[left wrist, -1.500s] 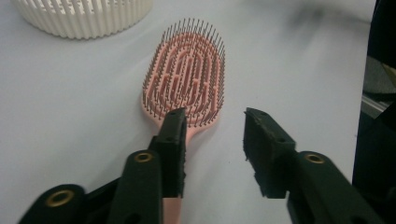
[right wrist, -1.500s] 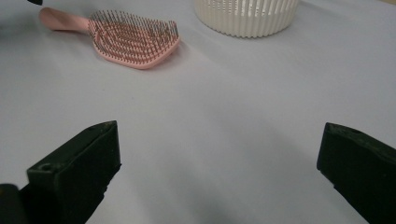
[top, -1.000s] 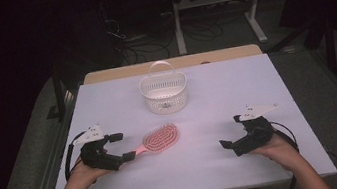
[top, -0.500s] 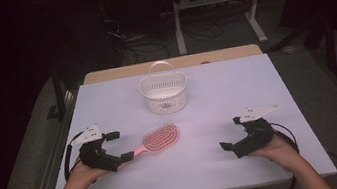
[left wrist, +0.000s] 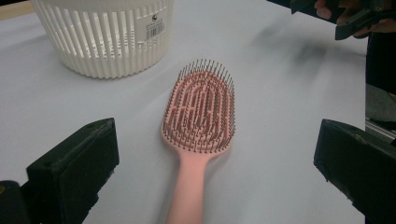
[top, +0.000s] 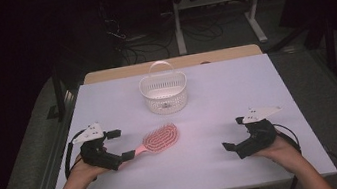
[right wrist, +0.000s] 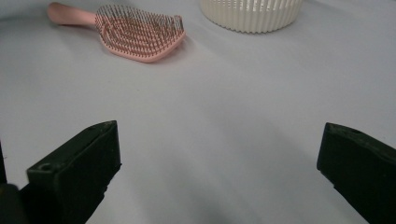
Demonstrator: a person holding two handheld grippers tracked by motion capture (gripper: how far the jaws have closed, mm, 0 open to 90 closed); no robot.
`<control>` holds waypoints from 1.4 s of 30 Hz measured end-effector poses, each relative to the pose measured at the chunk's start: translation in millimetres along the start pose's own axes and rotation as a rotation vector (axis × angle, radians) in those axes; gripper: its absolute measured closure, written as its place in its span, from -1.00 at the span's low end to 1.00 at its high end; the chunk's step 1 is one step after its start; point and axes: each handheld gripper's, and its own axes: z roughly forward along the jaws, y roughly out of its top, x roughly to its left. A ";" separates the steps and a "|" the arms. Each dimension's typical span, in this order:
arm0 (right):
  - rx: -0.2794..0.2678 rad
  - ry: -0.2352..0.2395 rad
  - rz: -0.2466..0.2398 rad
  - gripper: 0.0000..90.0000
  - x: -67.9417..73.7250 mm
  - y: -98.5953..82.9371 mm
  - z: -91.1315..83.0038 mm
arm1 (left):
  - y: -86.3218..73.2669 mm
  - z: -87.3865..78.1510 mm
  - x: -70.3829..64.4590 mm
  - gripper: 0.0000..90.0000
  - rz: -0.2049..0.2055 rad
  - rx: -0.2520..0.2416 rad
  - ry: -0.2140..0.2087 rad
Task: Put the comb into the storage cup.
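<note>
Since the earlier frame your left tongs (top: pixel 117 145) had edged closer to the pink plastic paddle hairbrush (top: pixel 159 140). From the high view, the brush lay bristles-up on the white surface (top: pixel 236 89), near the white slatted plastic basket (top: pixel 164 92); your right tongs (top: pixel 233 134) sat well apart, jaws spread. In the left gripper view, the jaws stood wide either side of the handle, not touching. The right gripper view showed open jaws, with the brush far off.
</note>
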 end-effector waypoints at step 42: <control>-0.010 0.004 0.003 -1.00 -0.9 -0.5 3.9 | 39.5 9.4 4.2 -1.00 0.060 -0.012 -0.010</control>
